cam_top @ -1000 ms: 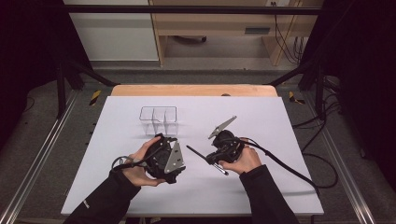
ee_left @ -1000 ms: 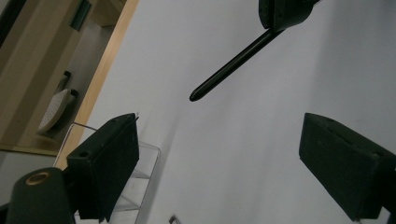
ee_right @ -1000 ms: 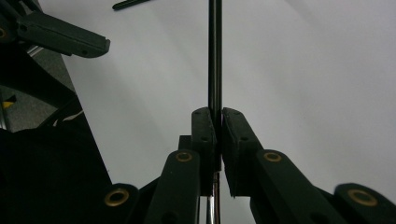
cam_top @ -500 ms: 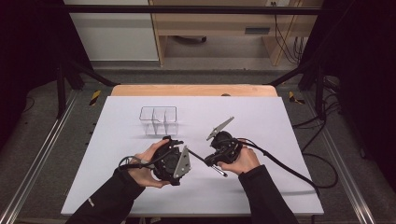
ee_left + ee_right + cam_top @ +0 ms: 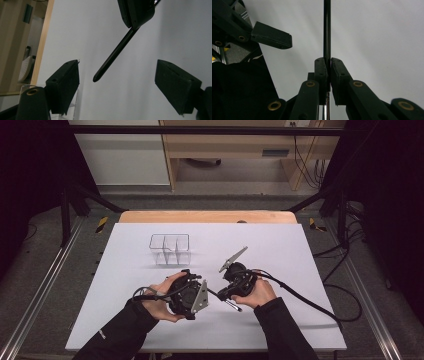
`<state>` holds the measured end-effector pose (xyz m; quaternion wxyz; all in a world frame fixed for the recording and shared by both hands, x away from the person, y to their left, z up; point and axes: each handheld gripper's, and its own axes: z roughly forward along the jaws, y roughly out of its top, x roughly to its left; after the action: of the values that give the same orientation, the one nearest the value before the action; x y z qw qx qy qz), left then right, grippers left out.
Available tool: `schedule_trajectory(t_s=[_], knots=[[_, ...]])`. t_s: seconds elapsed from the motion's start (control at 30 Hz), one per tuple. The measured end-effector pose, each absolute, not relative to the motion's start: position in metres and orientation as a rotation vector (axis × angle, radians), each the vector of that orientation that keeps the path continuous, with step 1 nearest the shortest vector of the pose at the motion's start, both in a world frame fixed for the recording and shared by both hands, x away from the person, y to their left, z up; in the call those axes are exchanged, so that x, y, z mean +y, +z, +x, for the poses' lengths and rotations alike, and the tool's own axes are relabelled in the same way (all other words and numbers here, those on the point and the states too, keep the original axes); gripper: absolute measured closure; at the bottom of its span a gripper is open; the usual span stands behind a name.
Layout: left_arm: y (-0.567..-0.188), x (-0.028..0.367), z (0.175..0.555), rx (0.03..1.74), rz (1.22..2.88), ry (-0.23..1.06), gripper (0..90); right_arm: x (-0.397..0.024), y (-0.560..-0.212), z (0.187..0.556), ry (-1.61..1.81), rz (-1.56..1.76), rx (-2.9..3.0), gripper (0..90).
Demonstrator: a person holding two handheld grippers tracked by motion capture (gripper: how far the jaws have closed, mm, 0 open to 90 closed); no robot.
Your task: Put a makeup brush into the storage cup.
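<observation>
A slim black pen-like rod with a glossy barrel (image 5: 327, 30) is held clamped between the jaws of the right gripper (image 5: 328, 66); in the right gripper view both pads are seen pressed against the barrel, which runs straight up from them. In the high view the right gripper (image 5: 226, 295) is seen above the white table sheet (image 5: 300, 250), near its front edge, with the rod (image 5: 212, 292) pointed toward the left gripper (image 5: 196, 296).

In the left gripper view the rod's rounded free tip (image 5: 98, 77) is seen between the two black pads of the left gripper (image 5: 116, 82), clear of both. The jaws of the left gripper have just been closing, yet a gap is left on each side of the tip, so no grip has been taken; they are recorded as open.

A clear plastic box divided into compartments (image 5: 170, 248) stands farther back on the sheet, well apart from both grippers. Nothing can be made out inside it.

It is judged that a handover of the rod from right to left is in hand. The pick-up is done and the tip is presented; left to do are the closing of the left jaws on the rod, the release by the right, and probably placement in the box.
</observation>
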<state>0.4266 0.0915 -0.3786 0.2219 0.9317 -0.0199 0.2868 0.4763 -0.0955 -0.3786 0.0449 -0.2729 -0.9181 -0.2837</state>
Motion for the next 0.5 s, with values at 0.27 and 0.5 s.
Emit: schedule_trajectory(t_s=[0.27, 0.5], knots=[[-0.3827, 0.0884, 0.4276, -0.107, 2.577, 0.770, 25.4, -0.0942, -0.3804, 0.4757, -0.873, -0.818, -2.790, 84.2], [-0.3872, 0.0863, 0.4256, -0.180, 2.578, 0.758, 35.5, -0.0912, -0.3846, 0.4754, -0.853, -0.798, -2.777, 84.2]])
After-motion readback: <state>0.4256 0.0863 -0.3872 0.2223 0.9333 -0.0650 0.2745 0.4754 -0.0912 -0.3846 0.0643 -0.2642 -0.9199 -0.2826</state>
